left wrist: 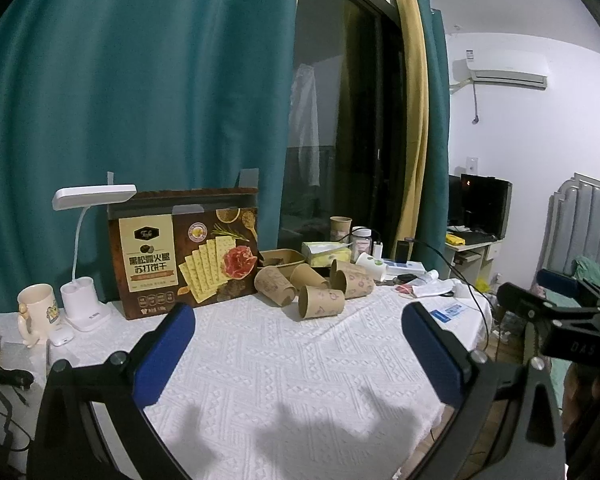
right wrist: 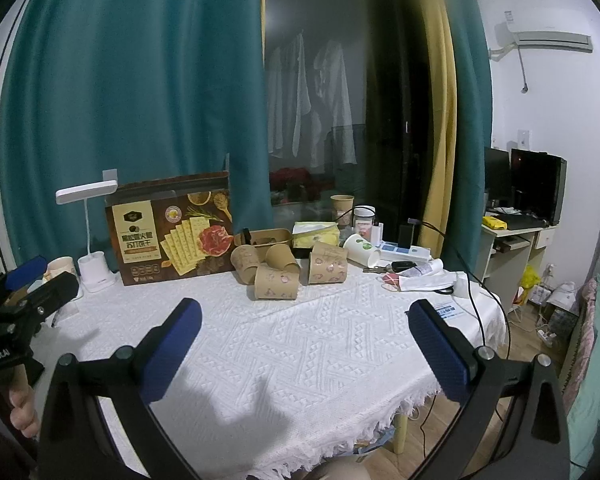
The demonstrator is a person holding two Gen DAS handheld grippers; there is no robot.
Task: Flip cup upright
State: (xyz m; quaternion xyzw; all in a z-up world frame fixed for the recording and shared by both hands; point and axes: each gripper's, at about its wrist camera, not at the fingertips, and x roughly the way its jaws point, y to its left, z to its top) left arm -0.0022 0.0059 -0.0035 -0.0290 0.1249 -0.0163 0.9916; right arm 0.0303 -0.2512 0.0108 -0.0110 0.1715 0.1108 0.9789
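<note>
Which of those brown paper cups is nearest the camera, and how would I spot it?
Find the big cracker box standing at the back of the table. Right of it lies a huddle of brown cups. The nearest cup lies on its side alone in front, its mouth turned left.

Two fisheye cameras, each looking forward along its own tongs, face the same desk draped in white cloth. The left wrist view sits low over the near edge, its blue-padded left tongs framing the lower corners, and catches the right tongs at right centre. The right wrist view, a little further right, shows its own right tongs at the bottom and the left tongs at left centre. Both views share the cracker box left of centre, the cluster of paper cups in mid-frame, well beyond the fingertips, and the teal curtain behind.
</note>
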